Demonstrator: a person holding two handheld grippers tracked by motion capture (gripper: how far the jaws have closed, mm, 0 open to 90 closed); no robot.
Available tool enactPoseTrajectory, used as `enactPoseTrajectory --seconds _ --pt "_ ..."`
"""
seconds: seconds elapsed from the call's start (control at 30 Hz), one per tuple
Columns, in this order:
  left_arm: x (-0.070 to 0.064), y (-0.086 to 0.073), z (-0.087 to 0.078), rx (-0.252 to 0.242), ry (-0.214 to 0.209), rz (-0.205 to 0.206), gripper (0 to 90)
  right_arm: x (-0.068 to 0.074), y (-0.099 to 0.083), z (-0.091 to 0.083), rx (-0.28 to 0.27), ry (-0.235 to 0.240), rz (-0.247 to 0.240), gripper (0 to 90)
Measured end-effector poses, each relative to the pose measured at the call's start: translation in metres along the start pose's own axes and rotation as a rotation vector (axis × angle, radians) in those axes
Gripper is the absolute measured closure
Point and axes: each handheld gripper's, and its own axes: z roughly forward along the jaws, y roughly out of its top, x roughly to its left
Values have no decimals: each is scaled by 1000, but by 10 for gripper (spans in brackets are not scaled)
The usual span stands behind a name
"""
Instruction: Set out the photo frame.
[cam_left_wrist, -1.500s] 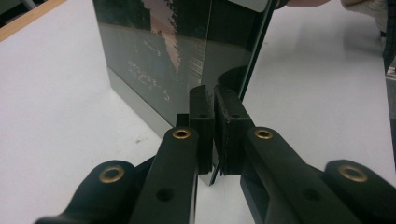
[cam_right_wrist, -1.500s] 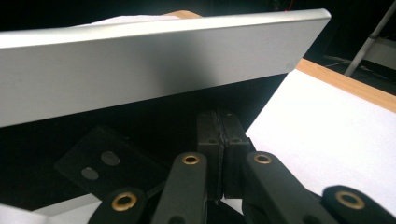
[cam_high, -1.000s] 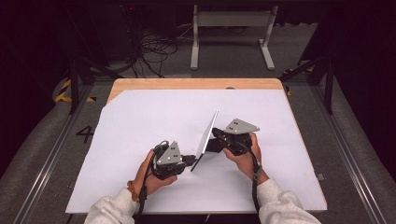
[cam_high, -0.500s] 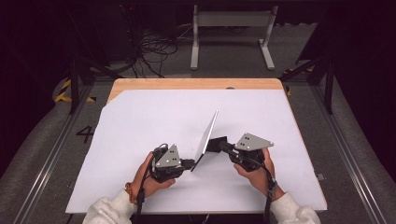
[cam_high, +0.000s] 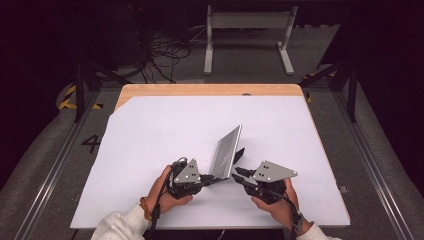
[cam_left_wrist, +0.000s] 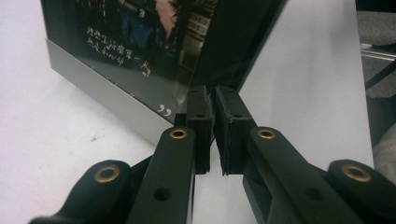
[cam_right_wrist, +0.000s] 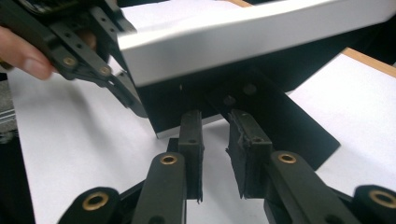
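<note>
Nearest table edge: left gripper (cam_high: 212, 179) pinched shut on lower corner of picture frame (cam_high: 226, 152); right gripper (cam_high: 236, 174) jaws parted, empty, just beside black stand leg (cam_right_wrist: 285, 116). Mid-sheet: frame upright on white sheet (cam_high: 150, 140), tilted. Risk: toppling if corner pinch slips.

silver picture frame (cam_high: 226, 152), white table cover (cam_high: 150, 140)

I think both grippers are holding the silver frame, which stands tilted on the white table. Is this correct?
Not quite. The left gripper holds the frame, but the right gripper does not: the right gripper view shows its jaws apart with nothing between them, short of the frame. The frame does stand tilted on the white table.
</note>
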Motion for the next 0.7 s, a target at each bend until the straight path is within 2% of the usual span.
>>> enactPoseTrajectory --seconds 0.07,0.13,0.17,0.2,0.23,0.3,0.37,0.43,0.5,0.63,0.7 --pt "2 -2 5 13 -7 -4 843 0 1 2 -12 12 5 737" --pt "7 -5 9 17 -6 -42 867 -4 3 7 -4 -2 7 758" --pt "9 -6 10 22 -3 -48 872 -7 4 9 -7 -2 28 762" --pt "12 -8 11 4 -22 -74 877 -9 5 10 -10 0 27 762" --pt "14 -10 12 8 -24 -85 885 -9 7 12 -12 -9 13 759" --pt "14 -13 13 45 2 -67 882 -7 11 12 -11 -37 5 740" --pt "16 -17 14 68 2 -63 871 -6 13 12 -32 -43 0 740" --pt "18 -21 14 61 -13 -70 854 -9 16 13 -59 -46 11 746" --pt "17 -20 14 61 -6 -61 846 -14 21 17 -70 -59 31 758" --pt "11 -16 13 53 9 -29 831 -19 23 27 -64 -65 36 769" --pt "9 -15 12 41 17 -28 830 -19 22 28 -61 -66 36 773"
